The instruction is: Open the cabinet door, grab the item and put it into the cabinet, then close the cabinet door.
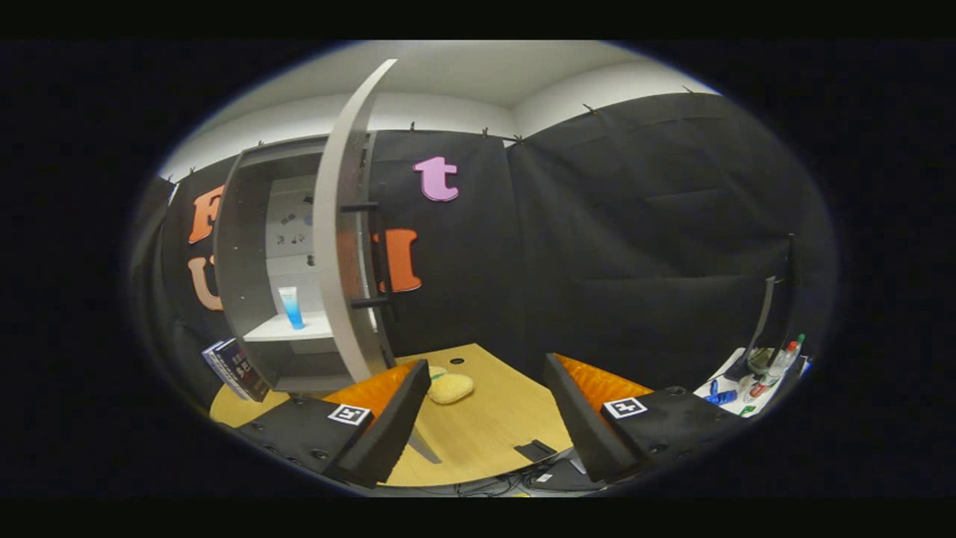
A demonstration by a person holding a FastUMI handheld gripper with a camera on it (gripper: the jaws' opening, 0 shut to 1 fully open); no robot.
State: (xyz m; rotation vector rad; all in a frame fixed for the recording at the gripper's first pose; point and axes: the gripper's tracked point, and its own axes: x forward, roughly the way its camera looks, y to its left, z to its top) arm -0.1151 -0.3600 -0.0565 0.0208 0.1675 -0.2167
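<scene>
One cabinet [258,299] is standing at the wooden table's [485,426] far left corner, with one door [345,246] swinging open and two dark handle pegs [358,207] sticking out of it. One blue tube [291,307] is standing on its one shelf [287,329]. One yellow sponge [450,388] is lying on the table. One gripper [485,418] is holding its two fingers [396,418] spread apart, gripping nothing.
</scene>
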